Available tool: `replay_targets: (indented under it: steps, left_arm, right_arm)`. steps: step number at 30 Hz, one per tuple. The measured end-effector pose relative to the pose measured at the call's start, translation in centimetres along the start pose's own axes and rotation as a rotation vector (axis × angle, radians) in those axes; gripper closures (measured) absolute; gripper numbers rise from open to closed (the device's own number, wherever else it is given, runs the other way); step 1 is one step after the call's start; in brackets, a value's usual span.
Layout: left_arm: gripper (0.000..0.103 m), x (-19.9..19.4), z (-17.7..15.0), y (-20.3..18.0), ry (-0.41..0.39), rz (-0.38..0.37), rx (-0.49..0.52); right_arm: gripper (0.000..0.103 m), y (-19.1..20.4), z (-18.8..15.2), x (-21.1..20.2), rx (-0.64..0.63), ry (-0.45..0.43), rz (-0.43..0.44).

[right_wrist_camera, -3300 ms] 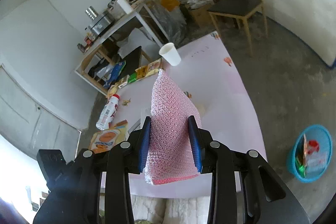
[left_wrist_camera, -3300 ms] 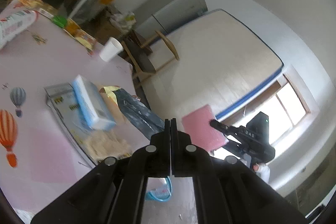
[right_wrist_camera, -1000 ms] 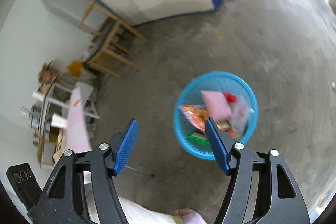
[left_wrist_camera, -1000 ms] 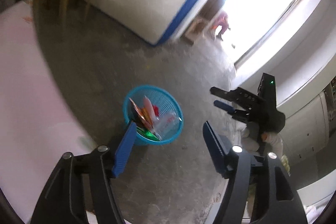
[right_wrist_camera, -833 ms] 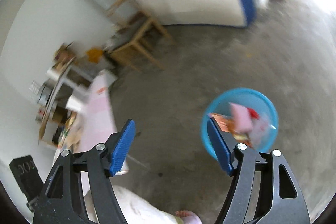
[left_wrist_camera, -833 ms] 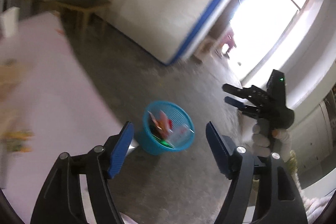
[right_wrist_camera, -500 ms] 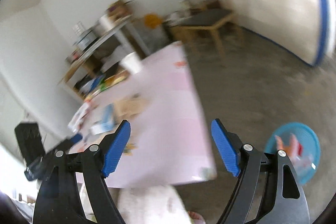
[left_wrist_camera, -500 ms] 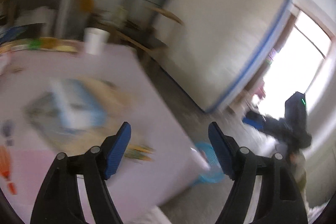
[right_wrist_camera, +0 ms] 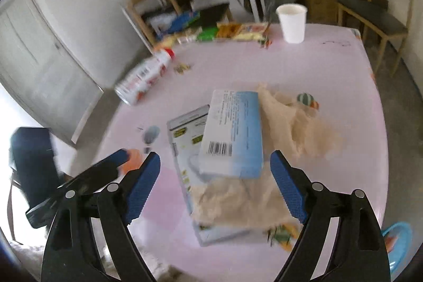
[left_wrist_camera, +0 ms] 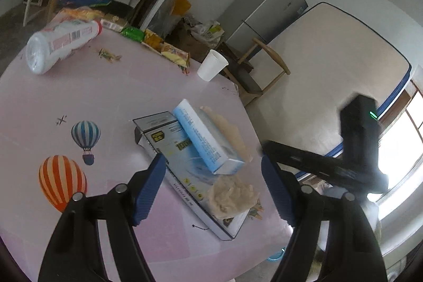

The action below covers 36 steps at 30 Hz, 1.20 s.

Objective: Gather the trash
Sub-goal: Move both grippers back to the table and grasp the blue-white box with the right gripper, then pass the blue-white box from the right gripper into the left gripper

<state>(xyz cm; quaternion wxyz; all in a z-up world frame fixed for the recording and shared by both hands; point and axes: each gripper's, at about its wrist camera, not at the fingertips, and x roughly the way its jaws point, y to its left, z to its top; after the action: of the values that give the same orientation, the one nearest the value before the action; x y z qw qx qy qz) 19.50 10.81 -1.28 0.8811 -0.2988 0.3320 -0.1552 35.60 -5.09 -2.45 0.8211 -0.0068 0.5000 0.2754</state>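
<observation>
Both tongs, left tongs [left_wrist_camera: 212, 186] and right tongs [right_wrist_camera: 215, 185], are hanging released over the blue box [right_wrist_camera: 234, 133] near the counter [left_wrist_camera: 105, 89] front edge; crumpled tissue [right_wrist_camera: 238, 202] risks slipping off during a grab.

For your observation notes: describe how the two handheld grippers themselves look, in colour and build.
Both the left gripper and the right gripper have black angular frames with silver rivets. Their fingers carry blue ribbed pads. A green light glows on the right gripper's black body.

Stacked boxes [right_wrist_camera: 232, 133] with crumpled bags [right_wrist_camera: 298, 123] block the table's [right_wrist_camera: 330, 62] middle; open cloth lies beyond them toward the cup [right_wrist_camera: 292, 22].
</observation>
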Motion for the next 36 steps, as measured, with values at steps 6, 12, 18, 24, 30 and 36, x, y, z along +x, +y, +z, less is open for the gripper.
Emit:
replay_targets:
  steps: [6,12,18,24,30,36]
  left_arm:
    - [0.057,0.9,-0.2,2.4,0.023,-0.042,-0.041]
    - [0.070,1.9,-1.0,3.7,0.067,-0.052,-0.064]
    - [0.072,2.2,-1.4,4.5,0.079,-0.062,-0.080]
    - [0.072,0.9,-1.4,5.8,0.055,-0.041,-0.101]
    - [0.072,-2.5,-0.7,8.4,-0.009,0.022,-0.139]
    - [0.064,-7.3,-1.0,11.7,-0.057,0.123,-0.194]
  right_arm:
    - [0.022,0.0,1.3,3.3,-0.003,0.119,-0.083]
    - [0.022,-0.6,1.7,5.1,0.010,0.192,-0.113]
    - [0.034,-0.3,1.7,5.9,0.019,0.220,-0.128]
    - [0.035,1.2,1.8,4.2,-0.011,0.156,-0.137]
    - [0.035,4.7,1.1,2.8,-0.085,0.103,-0.118]
    - [0.034,9.5,-1.5,3.9,-0.128,0.124,0.007]
